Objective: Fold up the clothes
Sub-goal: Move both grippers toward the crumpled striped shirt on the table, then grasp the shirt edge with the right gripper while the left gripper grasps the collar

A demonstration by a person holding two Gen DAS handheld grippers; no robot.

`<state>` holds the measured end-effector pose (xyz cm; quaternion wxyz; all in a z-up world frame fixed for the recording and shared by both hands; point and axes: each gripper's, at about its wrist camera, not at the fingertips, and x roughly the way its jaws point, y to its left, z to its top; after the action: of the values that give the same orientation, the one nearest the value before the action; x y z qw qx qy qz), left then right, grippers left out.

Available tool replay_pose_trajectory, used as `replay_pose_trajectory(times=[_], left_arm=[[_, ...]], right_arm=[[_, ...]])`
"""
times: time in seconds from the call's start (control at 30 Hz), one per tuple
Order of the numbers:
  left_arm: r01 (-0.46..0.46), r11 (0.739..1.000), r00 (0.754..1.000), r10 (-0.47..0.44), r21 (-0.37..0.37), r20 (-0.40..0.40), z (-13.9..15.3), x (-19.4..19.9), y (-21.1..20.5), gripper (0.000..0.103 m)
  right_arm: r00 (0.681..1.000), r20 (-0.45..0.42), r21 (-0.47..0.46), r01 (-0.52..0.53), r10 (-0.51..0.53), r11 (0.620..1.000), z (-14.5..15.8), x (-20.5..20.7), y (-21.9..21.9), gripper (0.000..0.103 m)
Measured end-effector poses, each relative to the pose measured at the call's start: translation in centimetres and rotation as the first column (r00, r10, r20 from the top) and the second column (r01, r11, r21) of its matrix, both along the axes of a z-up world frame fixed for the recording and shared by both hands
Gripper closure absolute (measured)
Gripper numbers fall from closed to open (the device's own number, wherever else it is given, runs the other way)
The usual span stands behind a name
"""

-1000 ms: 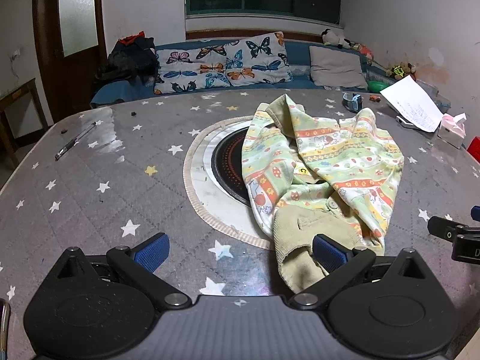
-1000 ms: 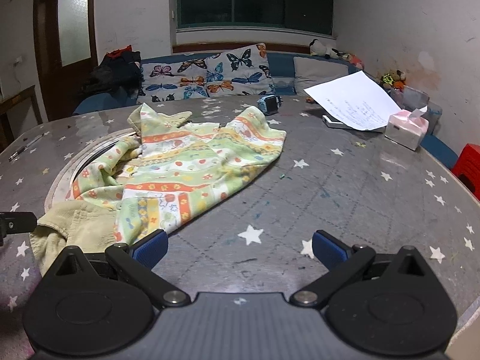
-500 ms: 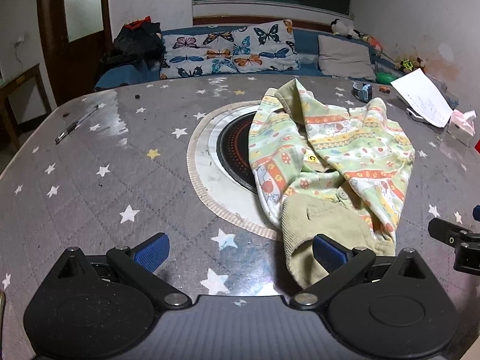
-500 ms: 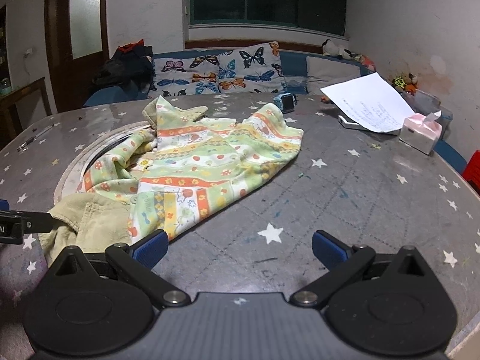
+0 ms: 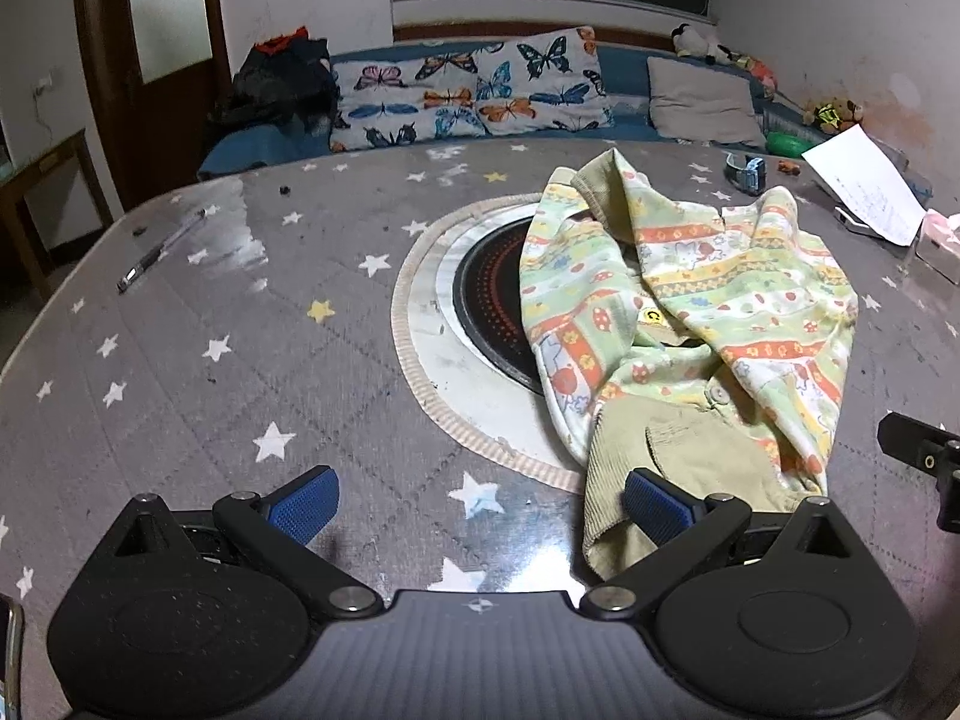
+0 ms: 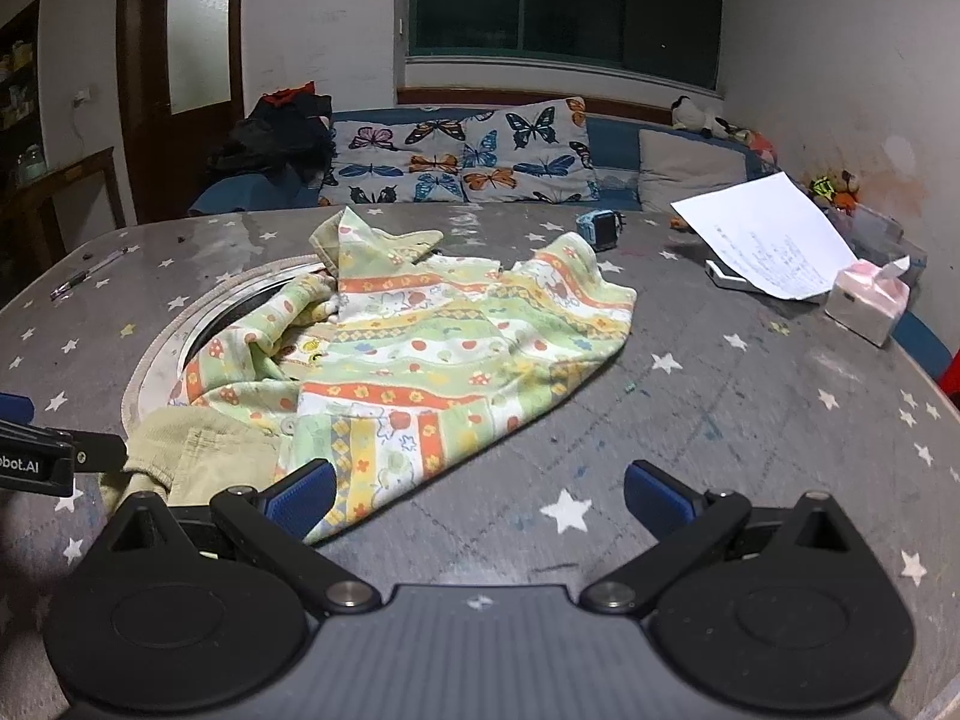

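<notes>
A crumpled child's garment (image 5: 690, 312) with green, yellow and orange printed stripes and a tan corduroy part (image 5: 648, 456) lies on the grey star-patterned table, partly over the round inset burner. It also shows in the right wrist view (image 6: 420, 348). My left gripper (image 5: 480, 501) is open, with its right fingertip (image 5: 654, 504) over the near tan edge. My right gripper (image 6: 480, 495) is open, with its left fingertip (image 6: 300, 495) over the garment's near printed hem.
The round burner (image 5: 492, 294) sits mid-table. A pen (image 5: 159, 252) lies far left. A blue watch (image 6: 600, 225), a paper sheet (image 6: 762, 234) and a pink tissue box (image 6: 867, 300) stand at the back right. A sofa with butterfly cushions (image 6: 456, 162) is beyond the table.
Both grippers have risen and edged forward toward the garment's near edge. The jaws stay open. The garment has not moved.
</notes>
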<state>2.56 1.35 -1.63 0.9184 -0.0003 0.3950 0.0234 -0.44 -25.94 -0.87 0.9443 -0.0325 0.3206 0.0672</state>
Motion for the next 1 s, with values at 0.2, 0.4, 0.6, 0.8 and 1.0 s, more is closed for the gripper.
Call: replay_pose_trajectory(times=[0.2,0.4,0.6,0.8,1.0], left_arm=[[-0.011,1.0,1.0,0.01,-0.029,-0.007,0.2,0.5,0.8,0.0],[-0.041,0.998,0.999,0.041,-0.038,-0.019,0.5,1.6,1.7,0.0],[-0.027,0.998,0.999,0.025,-0.05,-0.029,0.5,2.2,1.6,0.0],[-0.019,0.999,0.999,0.018,-0.049,-0.033,0.3,3.0,1.2,0.0],[-0.003,1.0,1.0,0.002,-0.03,-0.031,0.4,4.2,0.9,0.005]], right_arm=[[1.0,0.003,-0.001,-0.026,0.026,1.0,0.3,0.8,0.5,0.0],[0.999,-0.006,0.001,-0.042,0.042,0.999,0.4,1.8,0.7,0.003],[0.998,-0.012,0.009,-0.055,0.055,0.998,0.4,2.5,0.9,0.006],[0.995,-0.029,0.025,-0.092,0.093,0.995,0.2,2.8,1.7,0.013],[0.99,-0.037,0.011,-0.137,0.138,0.99,0.2,3.6,3.1,0.024]])
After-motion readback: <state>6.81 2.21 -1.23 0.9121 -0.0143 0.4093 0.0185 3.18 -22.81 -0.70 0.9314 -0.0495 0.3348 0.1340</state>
